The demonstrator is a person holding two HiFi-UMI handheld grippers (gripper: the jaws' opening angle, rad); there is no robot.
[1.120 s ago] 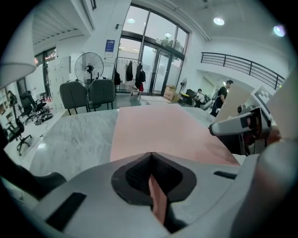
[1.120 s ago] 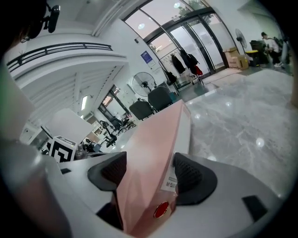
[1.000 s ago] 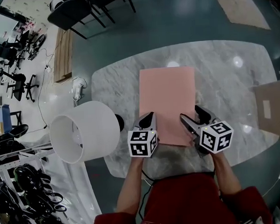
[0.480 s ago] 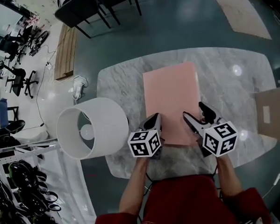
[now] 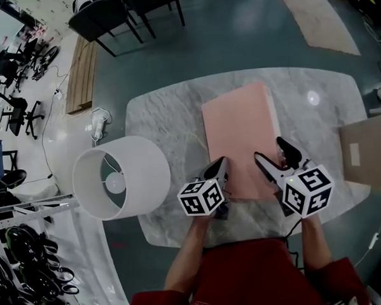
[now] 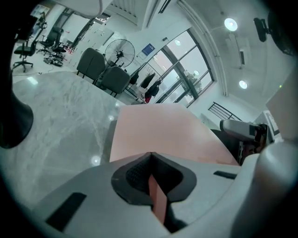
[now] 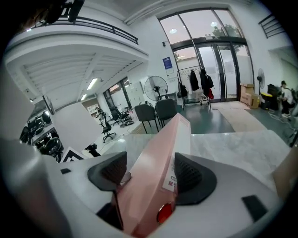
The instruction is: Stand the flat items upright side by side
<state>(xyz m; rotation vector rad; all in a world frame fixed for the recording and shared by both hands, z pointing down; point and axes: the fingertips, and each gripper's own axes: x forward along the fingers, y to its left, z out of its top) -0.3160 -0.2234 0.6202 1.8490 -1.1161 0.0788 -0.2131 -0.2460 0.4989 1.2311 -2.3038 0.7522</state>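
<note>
While both grippers hold the near end of the pink folder (image 5: 240,136), the step in hand looks like raising it from flat to upright on the table (image 5: 163,118). The left gripper (image 5: 220,166) has its fingers (image 6: 132,174) pinched narrow on a thin pink edge. The right gripper (image 5: 272,152) is spread wider, clamped across the thick spine that carries a small label (image 7: 170,183).

To do this well, I would swing both ends up together, using the far edge as the hinge on the table. The thin left edge should not be allowed to bend or slip. The folder should be let go only once it balances on its edge.

Whether the near end has already left the table is hard to judge. The label's print is too small to read. No second flat item can be made out. A cardboard box (image 5: 369,152) at the right is cut off, and a white lampshade (image 5: 122,178) covers part of the table's left side.
</note>
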